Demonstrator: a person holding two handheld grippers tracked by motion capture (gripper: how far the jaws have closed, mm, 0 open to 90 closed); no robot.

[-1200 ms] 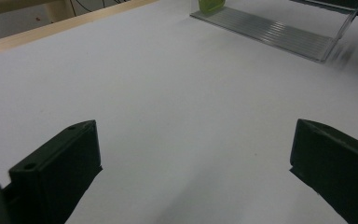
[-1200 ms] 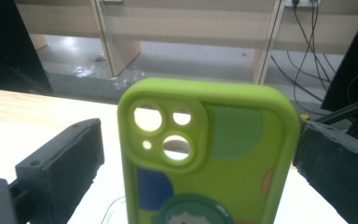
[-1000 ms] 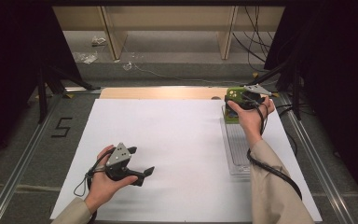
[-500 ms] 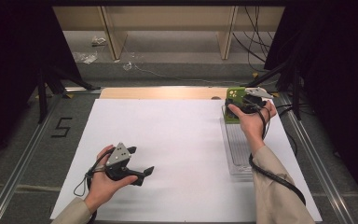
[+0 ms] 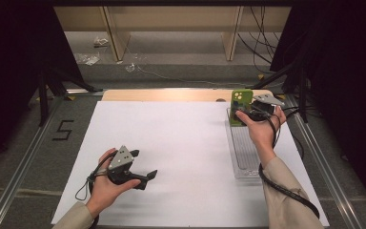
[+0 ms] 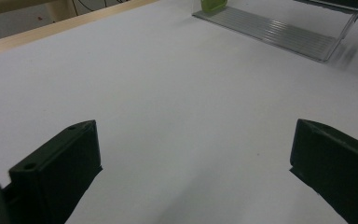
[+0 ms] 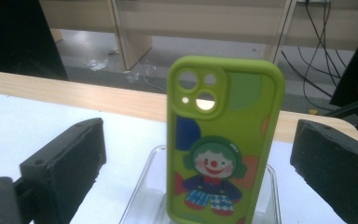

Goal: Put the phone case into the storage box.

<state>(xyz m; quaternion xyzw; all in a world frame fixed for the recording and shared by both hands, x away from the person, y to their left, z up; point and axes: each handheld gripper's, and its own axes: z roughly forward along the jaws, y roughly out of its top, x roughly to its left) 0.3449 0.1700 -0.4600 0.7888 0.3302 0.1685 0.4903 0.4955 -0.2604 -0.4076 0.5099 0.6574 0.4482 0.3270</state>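
Table (image 5: 181, 143): a white sheet covers it, with a wooden strip along the far edge at 12 o'clock.
Clear rack (image 5: 243, 148): a ribbed, see-through tray at 3 o'clock on the sheet, running from near to far.
Phone case (image 5: 240, 107): green, printed with a clown, standing upright at the far end of the rack, about 1 o'clock on the table.
Right gripper (image 5: 246, 114): held at the case, jaws spread wide on either side of it and not touching it.
Left gripper (image 5: 148, 177): resting low over the bare sheet at 7 o'clock, jaws wide apart, nothing between them, well apart from the rack.
Step in hand: judged to be either the release of the case in its slot or the approach to grasp it; the pictures do not settle which.
Doing it well: keep the jaws level and centred on the case's long edges, move straight along the rack's line, and avoid knocking the upright case sideways, since it looks easy to tip.
Right gripper view adds: the clown print (image 7: 213, 179), the camera cut-outs, and the clear gap between each jaw and the case.
High view adds: where both hands sit on the table and how far apart they are.
Left gripper view adds: the rack's ribs (image 6: 279, 32) seen low from the side, with the green foot of the case at its far end.
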